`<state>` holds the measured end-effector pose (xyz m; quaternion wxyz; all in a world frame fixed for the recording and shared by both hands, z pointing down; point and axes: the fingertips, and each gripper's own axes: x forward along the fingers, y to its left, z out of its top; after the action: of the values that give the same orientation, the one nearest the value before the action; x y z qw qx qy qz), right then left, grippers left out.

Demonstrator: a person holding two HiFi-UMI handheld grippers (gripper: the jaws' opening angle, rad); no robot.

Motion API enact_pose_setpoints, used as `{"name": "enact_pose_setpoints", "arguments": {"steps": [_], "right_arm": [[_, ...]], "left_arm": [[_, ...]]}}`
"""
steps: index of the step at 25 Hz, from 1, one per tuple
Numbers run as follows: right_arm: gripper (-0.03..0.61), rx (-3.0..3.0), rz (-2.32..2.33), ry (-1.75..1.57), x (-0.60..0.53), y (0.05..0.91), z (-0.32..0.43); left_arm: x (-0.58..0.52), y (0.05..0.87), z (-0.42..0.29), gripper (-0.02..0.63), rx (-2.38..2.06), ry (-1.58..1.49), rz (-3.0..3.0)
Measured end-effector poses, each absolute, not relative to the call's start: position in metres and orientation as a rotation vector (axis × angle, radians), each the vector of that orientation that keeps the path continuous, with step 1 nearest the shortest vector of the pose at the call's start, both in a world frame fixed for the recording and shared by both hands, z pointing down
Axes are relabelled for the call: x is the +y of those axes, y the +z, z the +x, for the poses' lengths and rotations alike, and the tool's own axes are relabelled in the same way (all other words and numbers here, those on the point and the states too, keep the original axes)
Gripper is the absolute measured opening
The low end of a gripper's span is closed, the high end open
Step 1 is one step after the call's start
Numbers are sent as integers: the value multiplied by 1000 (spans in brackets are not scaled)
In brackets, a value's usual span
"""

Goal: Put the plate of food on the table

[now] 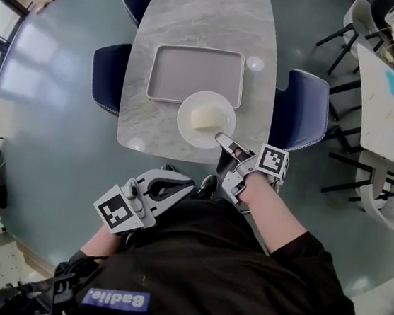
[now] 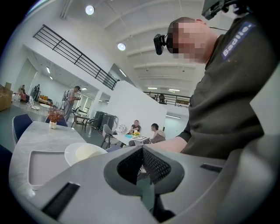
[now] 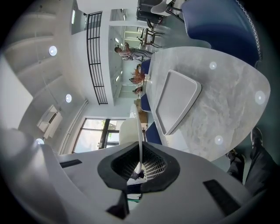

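At the marble table [image 1: 200, 18], right hand-held gripper [image 1: 221, 137] clamps the plate [image 1: 185, 123] (food-laden) by its rim.

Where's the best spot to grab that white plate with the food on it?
Its thin rim, from the near edge, probably. The plate sits level with the food in the middle, so only the rim fits between jaws; the right gripper pinches it there.

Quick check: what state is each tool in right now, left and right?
Left tool: closed, holding nothing.
Right tool: closed on the rim of the white plate.
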<state>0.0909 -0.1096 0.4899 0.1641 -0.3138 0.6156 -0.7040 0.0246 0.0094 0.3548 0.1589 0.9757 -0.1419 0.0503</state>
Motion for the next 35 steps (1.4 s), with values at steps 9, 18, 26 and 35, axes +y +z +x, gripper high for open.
{"name": "enact_pose_setpoints", "arguments": {"steps": [9, 18, 26, 35], "right_arm": [[18, 1724, -933, -2002, -130, 498, 86], [18, 1708, -995, -1995, -153, 516, 78], [18, 1673, -1025, -1991, -176, 531, 70], [18, 1667, -1041, -1978, -207, 542, 59]], "left_arm": [[-4, 358, 15, 6, -369, 142, 2781], [-18, 362, -1, 6, -326, 133, 2774], [-33, 366, -14, 6, -304, 138, 2760], [-53, 369, -26, 6, -294, 137, 2762]]}}
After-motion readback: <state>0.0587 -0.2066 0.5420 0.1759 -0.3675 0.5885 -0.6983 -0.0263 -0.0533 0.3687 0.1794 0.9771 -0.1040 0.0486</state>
